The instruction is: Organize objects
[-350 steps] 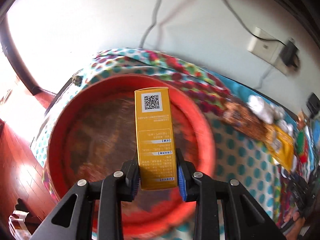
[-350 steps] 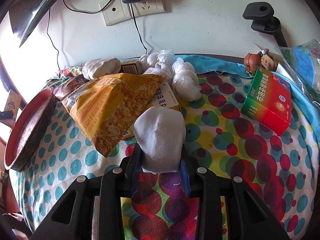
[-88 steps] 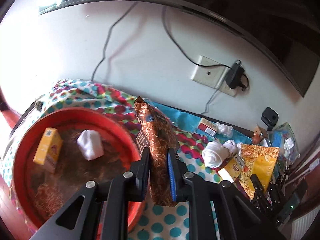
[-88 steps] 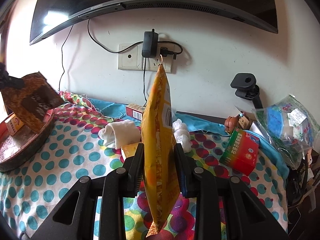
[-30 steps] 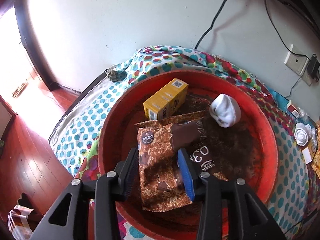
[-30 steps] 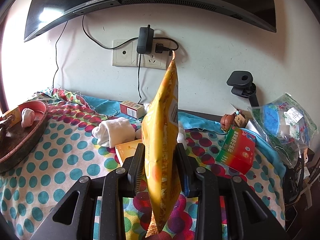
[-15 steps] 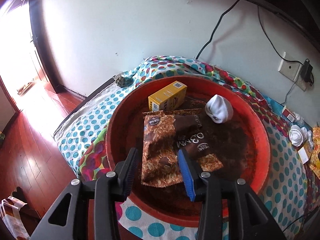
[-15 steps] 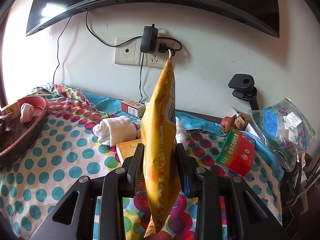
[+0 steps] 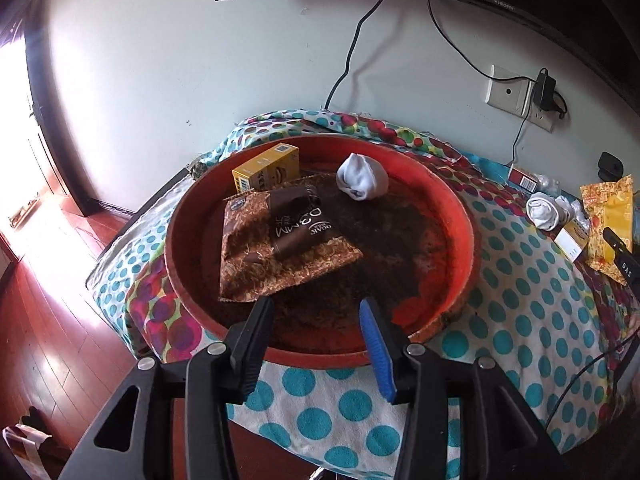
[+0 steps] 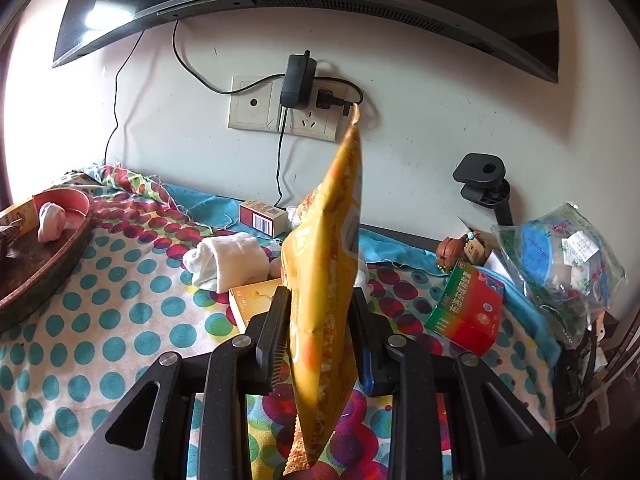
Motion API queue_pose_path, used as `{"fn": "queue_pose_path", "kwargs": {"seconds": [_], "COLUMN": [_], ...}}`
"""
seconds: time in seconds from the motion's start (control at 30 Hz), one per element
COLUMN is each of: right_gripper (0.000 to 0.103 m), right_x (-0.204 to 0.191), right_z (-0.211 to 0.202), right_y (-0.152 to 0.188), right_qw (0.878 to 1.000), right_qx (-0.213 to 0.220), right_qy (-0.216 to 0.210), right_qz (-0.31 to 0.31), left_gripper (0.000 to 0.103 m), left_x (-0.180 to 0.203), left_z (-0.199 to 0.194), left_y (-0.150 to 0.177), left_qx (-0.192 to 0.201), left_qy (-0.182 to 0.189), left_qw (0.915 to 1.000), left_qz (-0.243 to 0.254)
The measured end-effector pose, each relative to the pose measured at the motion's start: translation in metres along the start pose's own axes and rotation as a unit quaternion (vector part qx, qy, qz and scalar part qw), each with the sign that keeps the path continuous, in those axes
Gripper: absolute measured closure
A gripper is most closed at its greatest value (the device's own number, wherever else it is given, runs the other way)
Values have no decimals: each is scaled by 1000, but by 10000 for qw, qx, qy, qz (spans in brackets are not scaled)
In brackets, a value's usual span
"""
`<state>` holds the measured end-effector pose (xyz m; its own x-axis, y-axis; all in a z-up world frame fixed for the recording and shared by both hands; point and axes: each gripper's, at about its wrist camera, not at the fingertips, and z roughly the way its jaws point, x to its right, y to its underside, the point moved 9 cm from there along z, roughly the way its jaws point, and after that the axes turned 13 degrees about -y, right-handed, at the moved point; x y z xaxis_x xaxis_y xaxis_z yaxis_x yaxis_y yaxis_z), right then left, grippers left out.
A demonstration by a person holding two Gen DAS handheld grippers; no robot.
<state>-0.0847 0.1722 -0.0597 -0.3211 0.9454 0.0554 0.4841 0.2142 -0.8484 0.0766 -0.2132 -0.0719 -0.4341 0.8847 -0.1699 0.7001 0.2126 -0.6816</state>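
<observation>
Brown snack bag (image 9: 280, 240), yellow box (image 9: 267, 166) and white sock ball (image 9: 362, 176) lie in the red tray (image 9: 460, 216).

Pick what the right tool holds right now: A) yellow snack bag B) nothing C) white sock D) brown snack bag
A: in the right wrist view the right tool is shut on the yellow snack bag, which stands edge-on between its fingers. The brown snack bag and the white sock both lie in the red tray.
</observation>
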Motion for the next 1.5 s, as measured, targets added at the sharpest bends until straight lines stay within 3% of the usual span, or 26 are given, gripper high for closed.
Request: {"fn": "queue_pose_path", "kwargs": {"seconds": [0.17,0.33,0.47,0.67,0.7,0.73,0.77,0.8,0.83,1.0,1.1,1.2,1.33,1.4,1.43,1.5], "right_gripper": [78,82,95,97,95,87,65,50,26,28,28,28,27,36,47,51], "right_x": [-13,-53,-101,-144,-146,-148,-145,-137,-130,-96,-79,-74,-93,-105,-108,-113], "right_z": [-13,-25,-20,-11,-9,-9,-10,-11,-12,-5,6,22,38,41,43,44], "right_y": [-24,-53,-66,-71,-68,-62,-57,-49,-42,11,35,48,55,49,49,44], "right_qw": [9997,9983,9957,9918,9900,9855,9828,9830,9840,9810,9718,9559,9391,9479,9495,9532], "right_qx": [113,304,222,41,-93,-284,-350,-389,-402,-884,-1167,-1275,-1422,-1300,-1312,-1230], "right_qy": [25,-373,-648,-986,-1256,-1642,-1810,-1782,-1702,-1533,-1649,-1993,-2453,-2421,-2422,-2404], "right_qz": [-214,-330,-627,-812,-633,-319,-76,186,328,792,1217,1740,1940,1610,1503,1359], "left_gripper": [57,56,56,56,55,55,55,54,53,51,51,51,51,51,51,51], "left_x": [-3,-12,-20,-31,-32,-33,-34,-34,-33,-21,-11,-1,10,14,17,23], "left_z": [-1,0,0,-5,-7,-8,-8,-9,-9,-8,-6,-5,-3,-2,-2,-1], "left_y": [-1,-2,-3,-8,-9,-10,-11,-11,-11,-8,-6,-4,-4,-6,-6,-7], "left_qx": [-47,-100,-75,126,193,257,269,290,330,381,365,357,366,358,363,333], "left_qy": [157,220,217,130,111,112,99,101,136,216,256,235,123,110,86,72], "left_qw": [9997,9993,9992,9992,9991,9990,9990,9989,9988,9989,9990,9990,9988,9986,9985,9982], "left_qz": [-180,-301,-328,-355,-355,-345,-333,-343,-339,-146,-17,120,312,373,411,493]}}
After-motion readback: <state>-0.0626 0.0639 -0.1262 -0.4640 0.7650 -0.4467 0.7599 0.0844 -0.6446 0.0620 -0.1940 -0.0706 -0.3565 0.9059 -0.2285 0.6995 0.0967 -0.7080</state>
